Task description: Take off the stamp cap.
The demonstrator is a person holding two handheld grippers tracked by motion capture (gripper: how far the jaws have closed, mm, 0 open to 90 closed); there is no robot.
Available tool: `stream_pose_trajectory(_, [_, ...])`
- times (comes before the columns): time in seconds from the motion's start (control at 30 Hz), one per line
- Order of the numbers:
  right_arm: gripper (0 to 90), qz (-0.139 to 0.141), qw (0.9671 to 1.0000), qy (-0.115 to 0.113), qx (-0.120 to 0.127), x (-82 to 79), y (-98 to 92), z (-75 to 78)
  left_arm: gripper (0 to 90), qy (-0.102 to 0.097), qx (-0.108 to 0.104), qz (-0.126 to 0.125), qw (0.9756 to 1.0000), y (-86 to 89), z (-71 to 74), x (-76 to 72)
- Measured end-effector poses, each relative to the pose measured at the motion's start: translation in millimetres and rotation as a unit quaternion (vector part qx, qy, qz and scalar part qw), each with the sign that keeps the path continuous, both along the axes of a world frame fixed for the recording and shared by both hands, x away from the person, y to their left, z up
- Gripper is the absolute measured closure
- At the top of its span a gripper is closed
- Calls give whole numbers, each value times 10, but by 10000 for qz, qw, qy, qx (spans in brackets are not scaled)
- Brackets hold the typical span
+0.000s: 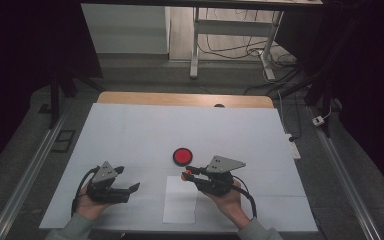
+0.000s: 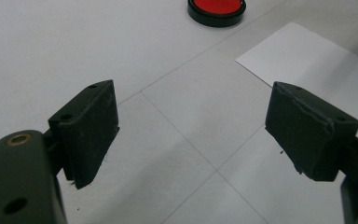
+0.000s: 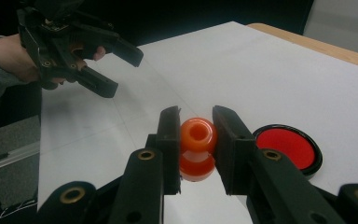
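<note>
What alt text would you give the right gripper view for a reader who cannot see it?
The right gripper grips a small orange spool-shaped piece between its two black jaws, above a white table cover. A round red disc with a black rim lies just to the right, and the left gripper, jaws apart and held in a hand, sits at upper left.

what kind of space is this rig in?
Probably a lab or workshop, not a home. A table covered in white sheets stands on a grey floor, a height-adjustable desk frame with loose cables stands behind it, and dark curtains hang at both sides.
</note>
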State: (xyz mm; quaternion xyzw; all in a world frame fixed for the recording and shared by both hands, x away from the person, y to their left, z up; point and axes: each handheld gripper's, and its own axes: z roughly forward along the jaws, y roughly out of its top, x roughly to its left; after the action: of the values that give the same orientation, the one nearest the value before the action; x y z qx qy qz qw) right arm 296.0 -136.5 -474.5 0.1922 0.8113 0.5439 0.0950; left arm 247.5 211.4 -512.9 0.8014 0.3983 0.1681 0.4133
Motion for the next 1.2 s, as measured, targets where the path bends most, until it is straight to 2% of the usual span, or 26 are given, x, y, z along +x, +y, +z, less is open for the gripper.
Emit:
stream_pose_trajectory(0.43, [719,-33,10000,11,6,14,-12,0,173,-118,-51,-170,9998,-105,78,17])
stream_pose_trajectory(1.2, [719,-77,10000,13,40,24,-32,12,176,-227,7,-554,9982,-378,235,88])
